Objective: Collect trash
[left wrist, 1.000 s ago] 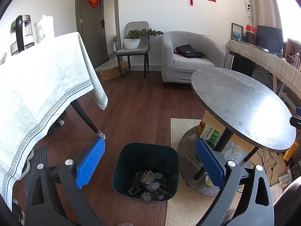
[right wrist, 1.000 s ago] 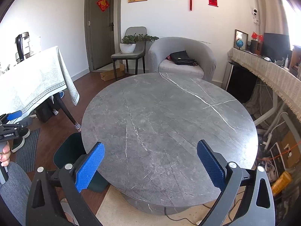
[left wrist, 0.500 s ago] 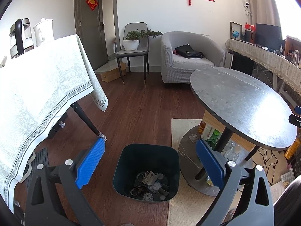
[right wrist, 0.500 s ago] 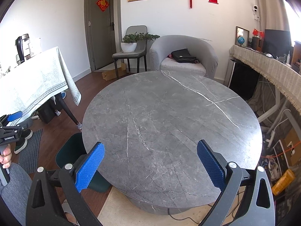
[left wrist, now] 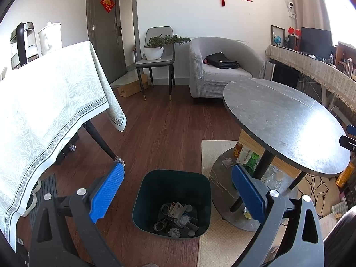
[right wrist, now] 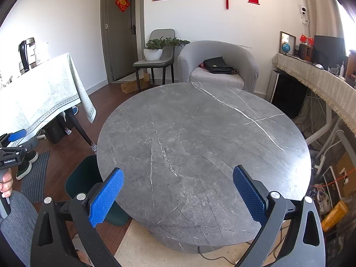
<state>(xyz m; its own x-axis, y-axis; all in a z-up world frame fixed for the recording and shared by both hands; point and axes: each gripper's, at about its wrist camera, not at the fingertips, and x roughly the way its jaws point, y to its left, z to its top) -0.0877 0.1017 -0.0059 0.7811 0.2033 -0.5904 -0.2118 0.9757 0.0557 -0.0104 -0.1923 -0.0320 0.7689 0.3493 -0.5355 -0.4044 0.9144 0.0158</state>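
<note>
1. Your left gripper (left wrist: 176,191) was spread wide, its blue pads (left wrist: 106,197) well apart with nothing between them; it hung above the dark green trash bin (left wrist: 171,202).
2. The bin stood on the wood floor (left wrist: 160,131), its right edge over the cream rug (left wrist: 220,242), just beside the round grey table (left wrist: 282,122).
3. The trash (left wrist: 176,219) lay in the bottom of the bin: crumpled paper wads, a few ring-shaped pieces, round caps and a folded printed scrap. It covered only the bottom; the walls above it were bare.
4. On the table's lower shelf (left wrist: 218,178) stood a green bottle (left wrist: 251,161), a white-labelled bottle and an amber one, with clear plastic bottles behind the leg and a crumpled paper near the shelf's edge.
5. Your right gripper (right wrist: 178,194) was likewise wide open and held nothing, poised over the near edge of the grey tabletop (right wrist: 200,146).
6. From the right wrist view, only part of the bin (right wrist: 84,178) showed past the table's left rim; its contents were hidden there.
7. At that view's left edge, your hand (right wrist: 5,183) gripped the other tool's handle.
</note>
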